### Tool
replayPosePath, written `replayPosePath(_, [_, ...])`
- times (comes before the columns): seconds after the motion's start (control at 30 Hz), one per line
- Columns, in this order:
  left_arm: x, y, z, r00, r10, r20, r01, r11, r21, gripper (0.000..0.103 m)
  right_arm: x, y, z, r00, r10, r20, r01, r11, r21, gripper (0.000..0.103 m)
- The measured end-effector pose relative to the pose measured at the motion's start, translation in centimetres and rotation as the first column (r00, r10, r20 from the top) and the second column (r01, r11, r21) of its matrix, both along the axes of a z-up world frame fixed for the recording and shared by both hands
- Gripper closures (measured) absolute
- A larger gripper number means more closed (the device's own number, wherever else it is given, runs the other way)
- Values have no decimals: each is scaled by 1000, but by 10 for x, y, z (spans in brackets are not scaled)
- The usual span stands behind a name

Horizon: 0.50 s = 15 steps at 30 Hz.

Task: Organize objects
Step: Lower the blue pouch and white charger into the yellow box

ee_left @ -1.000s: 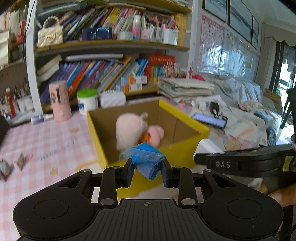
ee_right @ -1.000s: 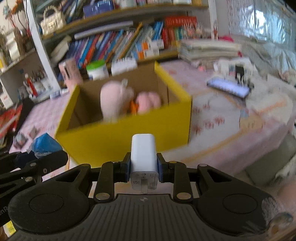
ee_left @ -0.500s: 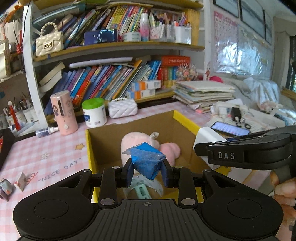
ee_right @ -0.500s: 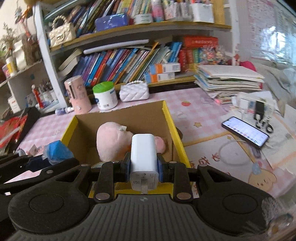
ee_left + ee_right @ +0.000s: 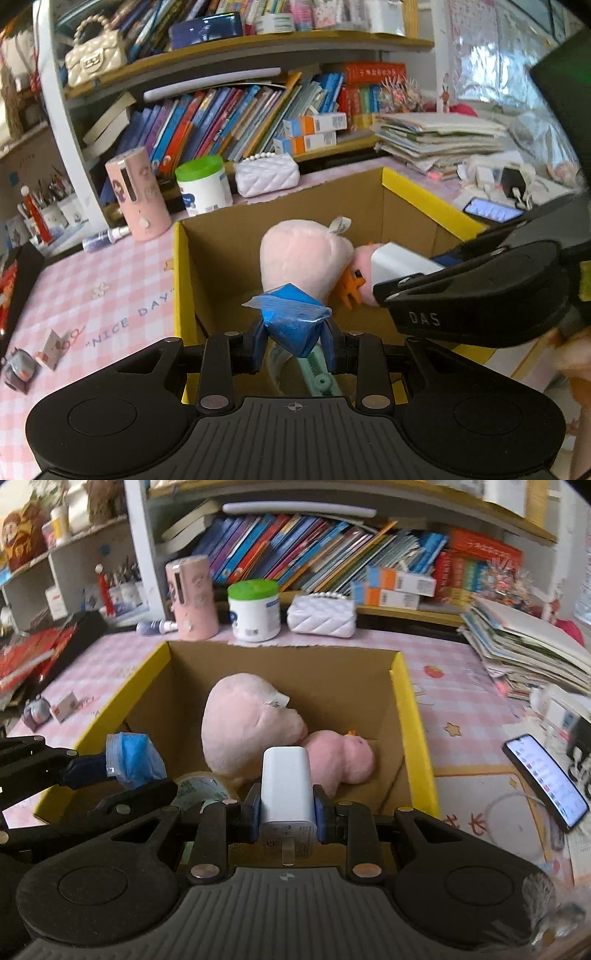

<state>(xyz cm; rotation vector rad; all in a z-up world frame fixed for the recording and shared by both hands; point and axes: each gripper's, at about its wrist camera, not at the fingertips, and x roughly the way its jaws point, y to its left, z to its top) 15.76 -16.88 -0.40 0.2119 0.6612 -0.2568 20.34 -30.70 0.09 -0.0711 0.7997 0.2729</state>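
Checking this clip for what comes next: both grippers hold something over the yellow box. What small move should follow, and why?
Probably open both grippers and let the items drop. The left gripper is shut on a blue packet and the right gripper on a white charger, both over the open box, where a pink plush toy already lies.

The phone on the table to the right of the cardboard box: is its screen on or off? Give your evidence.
On. The phone lies flat on the table, face up, its screen lit bright with rows of coloured content.
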Motion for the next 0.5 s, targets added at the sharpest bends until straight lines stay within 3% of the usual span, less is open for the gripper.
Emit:
replayPosePath(0.13, [6,0,-2,1000,11,-21,-11,1000,11,74,16,-2,-10,997,14,-73,-14,1000,9,78])
replayPosePath(0.27, [10,2,-6,998,16,-55,-17,1000,-15,74,28,-8,-30,979,5,-203,7,998,54,78])
replayPosePath(0.5, [12,3,-6,998,32,-58,-33,999,-26,71,27,-6,-32,978,19,-210,-8,998,55,78])
